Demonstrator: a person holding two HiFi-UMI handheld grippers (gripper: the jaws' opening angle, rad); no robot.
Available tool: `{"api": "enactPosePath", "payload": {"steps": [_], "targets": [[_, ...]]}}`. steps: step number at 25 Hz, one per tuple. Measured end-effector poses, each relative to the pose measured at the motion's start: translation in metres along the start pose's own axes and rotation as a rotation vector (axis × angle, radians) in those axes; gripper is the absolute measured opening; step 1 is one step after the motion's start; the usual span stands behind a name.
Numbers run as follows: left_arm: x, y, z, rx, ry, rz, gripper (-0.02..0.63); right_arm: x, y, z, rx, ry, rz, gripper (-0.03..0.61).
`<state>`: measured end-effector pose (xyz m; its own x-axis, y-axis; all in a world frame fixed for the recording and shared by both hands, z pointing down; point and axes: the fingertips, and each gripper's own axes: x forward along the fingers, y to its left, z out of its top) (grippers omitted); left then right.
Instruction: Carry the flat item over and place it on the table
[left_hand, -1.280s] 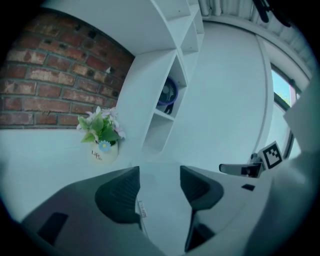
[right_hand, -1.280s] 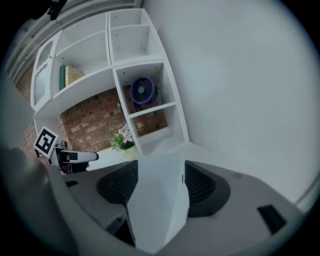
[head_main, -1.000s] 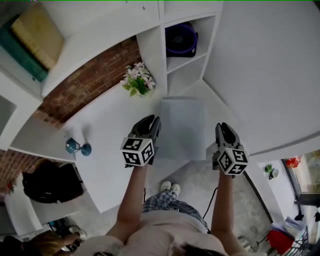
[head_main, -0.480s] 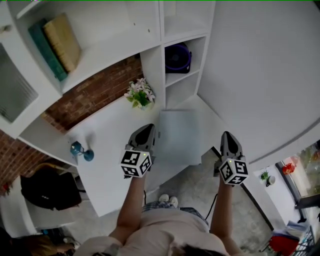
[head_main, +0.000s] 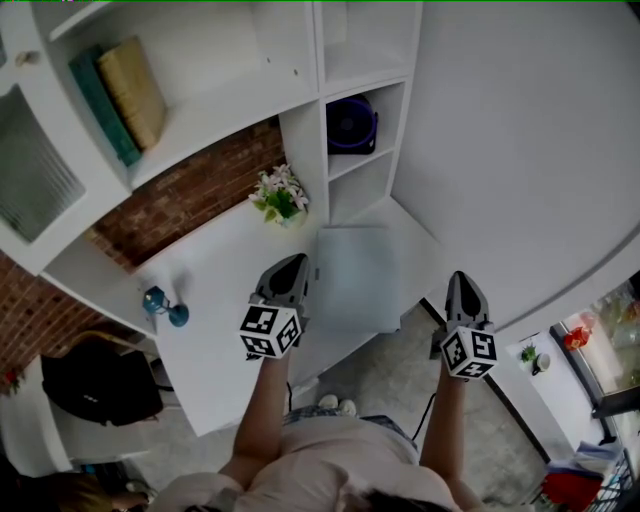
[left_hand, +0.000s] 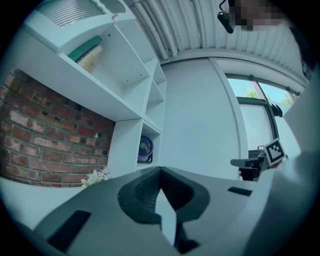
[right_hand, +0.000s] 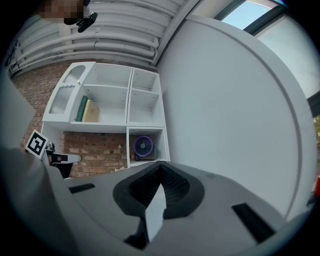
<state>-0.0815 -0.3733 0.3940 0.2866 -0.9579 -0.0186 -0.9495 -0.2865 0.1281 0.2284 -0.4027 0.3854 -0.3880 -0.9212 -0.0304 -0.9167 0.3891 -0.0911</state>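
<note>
Lying flat on the white table (head_main: 215, 300), the pale grey flat item (head_main: 360, 280) is seen in the head view near the table's right end, just in front of the white shelf unit (head_main: 303, 150); its near right corner appears to reach the table's front edge. The item is flanked by two grippers, both held level and pointed toward the shelves. The left gripper (head_main: 298, 260) is held over the table with its flank just beside the item's left edge; whether the two touch cannot be told. The right gripper (head_main: 463, 278) is held apart from the item's right edge, past the table's corner and above the grey floor (head_main: 400, 370). In the left gripper view the jaws are shown together, the dark ribbed pads (left_hand: 144, 192) meeting at their tips; in the right gripper view the pads (right_hand: 174, 186) are likewise pressed against each other. A pale sliver is seen in the cleft below the meeting tips in both views, and what it is cannot be made out. A marker cube (head_main: 270, 332) is carried at the rear of the left gripper, and a second one at the rear of the right. Beyond the item, a bunch of flowers (head_main: 280, 197) is set on the table against the brick wall (head_main: 190, 190), and a purple fan (head_main: 350, 125) is housed in a lower shelf compartment. A tan book (head_main: 135, 88) is laid beside a teal one on an upper shelf, and a small blue object (head_main: 160, 302) is placed near the table's left end.
</note>
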Motion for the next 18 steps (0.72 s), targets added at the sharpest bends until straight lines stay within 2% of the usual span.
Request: {"api": "enactPosePath", "payload": {"steps": [18], "targets": [[0.012, 0.001, -0.006, -0.005, 0.024, -0.012, 0.028, 0.005, -0.011, -0.004, -0.016, 0.018, -0.030, 0.015]]}}
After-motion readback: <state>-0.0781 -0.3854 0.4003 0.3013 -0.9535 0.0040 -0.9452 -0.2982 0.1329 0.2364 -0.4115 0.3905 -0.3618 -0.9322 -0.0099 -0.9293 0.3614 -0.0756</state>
